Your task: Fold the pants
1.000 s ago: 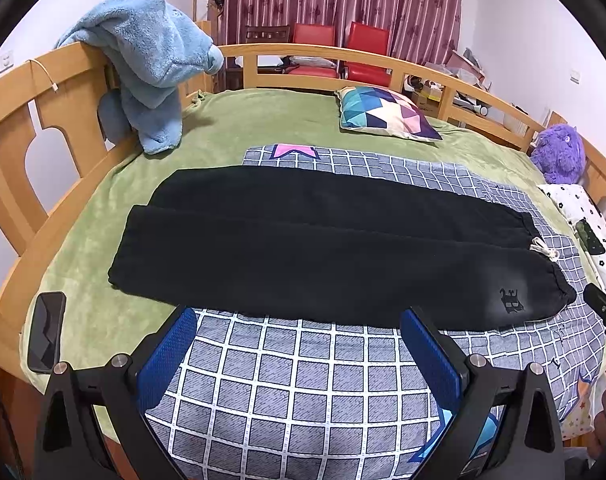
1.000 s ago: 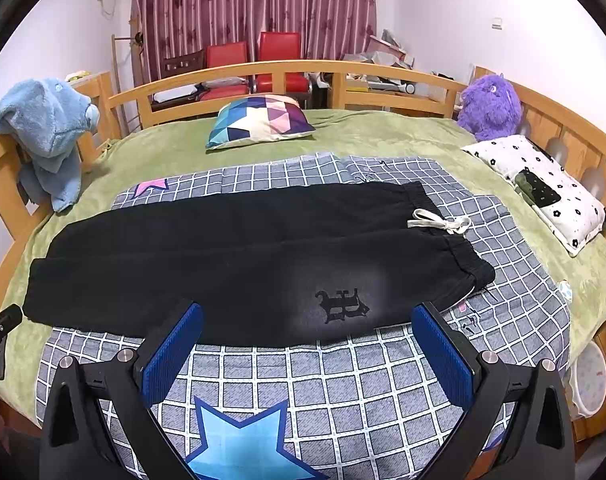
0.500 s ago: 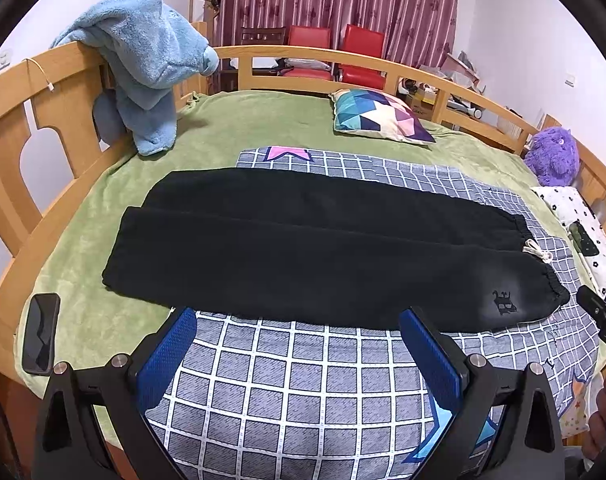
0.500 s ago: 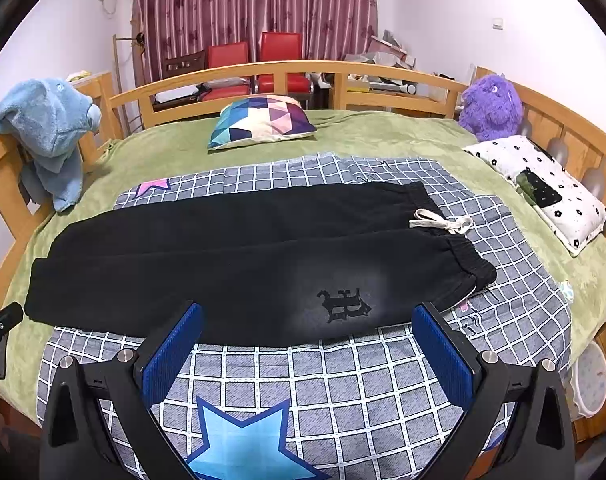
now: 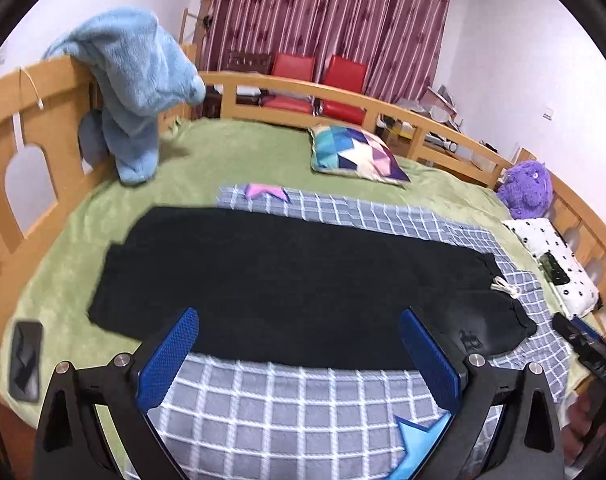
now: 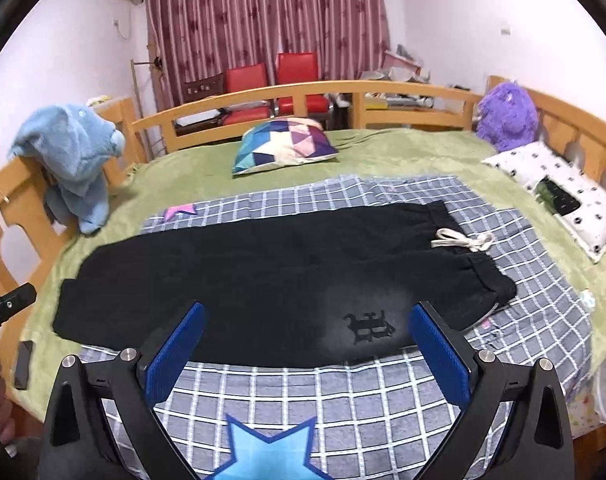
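Black pants [image 5: 287, 280] lie flat across a grey checked blanket [image 5: 287, 412] on the bed, legs side by side, cuffs to the left, waistband with a white drawstring [image 5: 505, 286] to the right. They also show in the right wrist view [image 6: 263, 280], with a dark logo [image 6: 369, 326] near the waist. My left gripper [image 5: 299, 356] is open and empty just above the pants' near edge. My right gripper [image 6: 307, 348] is open and empty over the near edge by the logo.
A green bedspread [image 5: 231, 152] covers the bed inside a wooden rail [image 5: 35, 128]. A blue plush garment [image 5: 131, 80] hangs on the left rail. A patterned pillow [image 6: 285, 148], a purple plush toy [image 6: 507, 116], a white spotted pillow [image 6: 559, 196] and a phone [image 5: 25, 354] lie around.
Both grippers have moved forward toward the pants' near edge, so the pants look larger and closer. Both stay open and empty. The pants have not moved.
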`<state>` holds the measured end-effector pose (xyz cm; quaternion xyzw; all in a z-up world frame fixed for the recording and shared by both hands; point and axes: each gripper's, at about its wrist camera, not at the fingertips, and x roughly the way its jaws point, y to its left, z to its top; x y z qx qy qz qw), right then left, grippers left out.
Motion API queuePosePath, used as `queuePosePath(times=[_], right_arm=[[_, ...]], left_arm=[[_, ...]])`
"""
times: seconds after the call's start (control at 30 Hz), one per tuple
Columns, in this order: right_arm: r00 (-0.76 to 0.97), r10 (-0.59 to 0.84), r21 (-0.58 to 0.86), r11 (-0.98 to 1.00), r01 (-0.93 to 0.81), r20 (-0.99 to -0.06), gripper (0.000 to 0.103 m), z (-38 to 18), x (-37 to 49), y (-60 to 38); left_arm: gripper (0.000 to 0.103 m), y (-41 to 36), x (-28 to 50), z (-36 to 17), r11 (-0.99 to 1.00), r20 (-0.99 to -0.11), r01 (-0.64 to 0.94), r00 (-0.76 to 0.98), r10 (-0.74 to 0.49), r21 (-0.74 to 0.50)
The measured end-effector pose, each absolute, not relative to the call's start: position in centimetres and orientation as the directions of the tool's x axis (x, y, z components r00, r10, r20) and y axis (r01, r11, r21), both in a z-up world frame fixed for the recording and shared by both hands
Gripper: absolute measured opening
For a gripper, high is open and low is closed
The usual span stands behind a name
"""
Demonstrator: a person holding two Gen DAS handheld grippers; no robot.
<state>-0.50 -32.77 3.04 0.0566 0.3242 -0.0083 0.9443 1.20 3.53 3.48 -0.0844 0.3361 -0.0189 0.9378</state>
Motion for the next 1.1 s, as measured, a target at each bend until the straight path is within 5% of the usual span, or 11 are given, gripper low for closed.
queuePosePath(times=[0.3, 0.47, 0.57, 0.97, 1.1], right_arm=[[0.771, -0.028, 0.038, 0.997, 0.067, -0.637, 0.099, 2.8, 3.4, -38.5], [0.675, 0.003, 0.112, 0.987, 0.118, -0.738, 0.076, -5.5, 5.2, -42.7], [0.627, 0.019, 0.147, 0.977, 0.153, -0.779, 0.071, -10.5, 5.0, -44.5], [0.642, 0.157, 0.407, 0.875, 0.262, -0.751, 0.071, -18.5, 4.0, -49.7], [0.680, 0.203, 0.490, 0.832, 0.260, -0.704, 0.071, -18.7, 4.9, -50.5]], left_arm=[[0.100, 8.8, 5.8, -0.8, 0.984, -0.695, -0.101, 0.718, -0.031, -0.147], [0.092, 11.8, 6.8, -7.7, 0.963, -0.752, -0.137, 0.653, -0.089, -0.234], [0.082, 13.1, 6.8, -12.2, 0.942, -0.776, -0.169, 0.618, -0.129, -0.291], [0.079, 15.4, 8.3, -19.2, 0.837, -0.723, -0.267, 0.661, -0.201, -0.477], [0.064, 16.2, 9.8, -19.4, 0.810, -0.714, -0.305, 0.675, -0.186, -0.500]])
